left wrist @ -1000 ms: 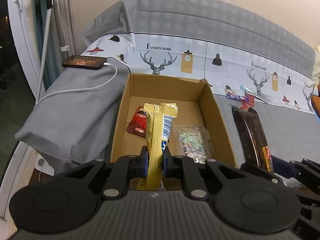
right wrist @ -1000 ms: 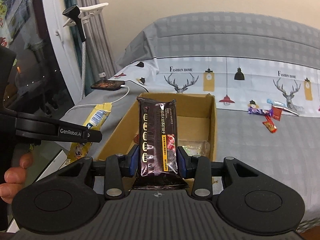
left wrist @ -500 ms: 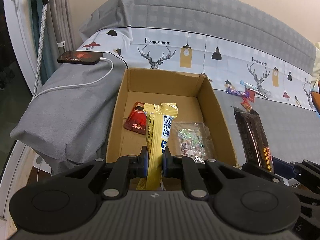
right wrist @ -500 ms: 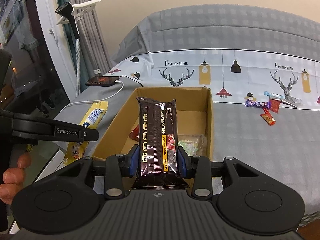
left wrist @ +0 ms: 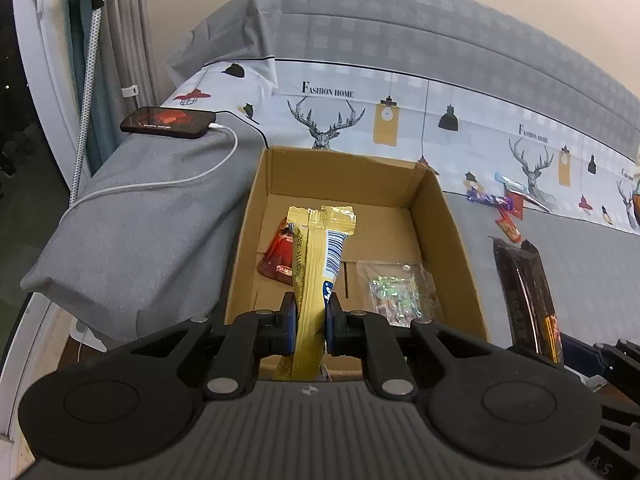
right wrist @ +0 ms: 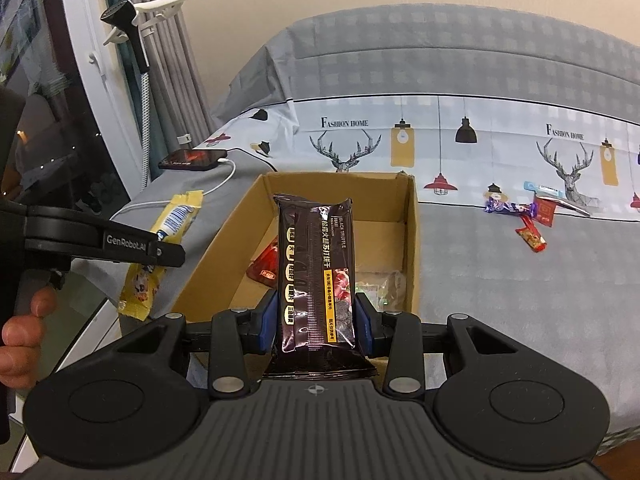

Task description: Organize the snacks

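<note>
Tilting downward over box (left wrist: 436,220), left gripper (left wrist: 310,320) clamping yellow packet (left wrist: 316,264)

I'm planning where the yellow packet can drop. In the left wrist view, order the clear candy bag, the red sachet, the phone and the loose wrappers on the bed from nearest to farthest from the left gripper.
1. Clear candy bag, in the cardboard box, just right of the left gripper.
2. Red sachet, in the box, left and further in.
3. Loose wrappers, on the bed beyond the box's right wall.
4. Phone, far left on the grey cover.
</note>
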`<state>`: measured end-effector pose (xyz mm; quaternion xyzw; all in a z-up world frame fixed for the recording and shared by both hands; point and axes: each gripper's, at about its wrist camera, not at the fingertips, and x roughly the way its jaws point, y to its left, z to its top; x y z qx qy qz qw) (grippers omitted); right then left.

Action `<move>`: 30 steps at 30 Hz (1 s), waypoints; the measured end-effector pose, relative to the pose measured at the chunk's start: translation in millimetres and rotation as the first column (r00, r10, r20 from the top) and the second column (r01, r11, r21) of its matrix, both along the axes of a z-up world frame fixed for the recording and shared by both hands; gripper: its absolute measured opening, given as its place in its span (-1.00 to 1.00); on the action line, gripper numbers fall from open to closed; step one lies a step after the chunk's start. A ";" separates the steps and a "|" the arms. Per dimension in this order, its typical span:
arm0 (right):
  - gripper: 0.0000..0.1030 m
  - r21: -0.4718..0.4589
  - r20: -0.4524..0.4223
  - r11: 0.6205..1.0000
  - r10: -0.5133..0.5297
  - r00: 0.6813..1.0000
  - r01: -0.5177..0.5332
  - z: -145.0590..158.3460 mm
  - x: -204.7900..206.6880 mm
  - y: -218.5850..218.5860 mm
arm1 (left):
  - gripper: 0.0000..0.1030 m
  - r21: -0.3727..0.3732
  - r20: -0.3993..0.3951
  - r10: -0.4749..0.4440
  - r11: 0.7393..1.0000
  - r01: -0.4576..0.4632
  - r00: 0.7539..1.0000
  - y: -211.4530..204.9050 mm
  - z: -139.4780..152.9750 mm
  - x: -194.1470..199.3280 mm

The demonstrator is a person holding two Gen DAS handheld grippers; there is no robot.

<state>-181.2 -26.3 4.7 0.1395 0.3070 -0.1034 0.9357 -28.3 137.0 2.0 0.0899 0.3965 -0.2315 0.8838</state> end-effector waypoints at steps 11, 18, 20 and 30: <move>-0.19 0.036 -0.032 0.999 0.000 0.999 0.001 -8.8 23.0 -5.4 | -0.72 0.021 -0.037 0.003 1.000 -0.002 0.999 -11.3 -13.4 22.5; -0.19 0.068 -0.062 0.998 -0.003 0.998 0.007 -20.7 40.9 -14.0 | -0.72 0.038 -0.054 0.004 0.999 -0.002 0.999 -24.7 -23.2 43.6; -0.19 0.073 -0.072 0.997 -0.003 0.997 0.008 -24.3 46.6 -17.4 | -0.72 0.044 -0.057 0.005 0.999 -0.002 0.998 -29.0 -27.1 50.9; -0.19 0.095 -0.113 0.995 -0.014 0.993 0.025 -43.3 81.0 -36.6 | -0.72 0.075 -0.103 -0.001 0.997 0.009 0.995 -49.1 -52.5 84.8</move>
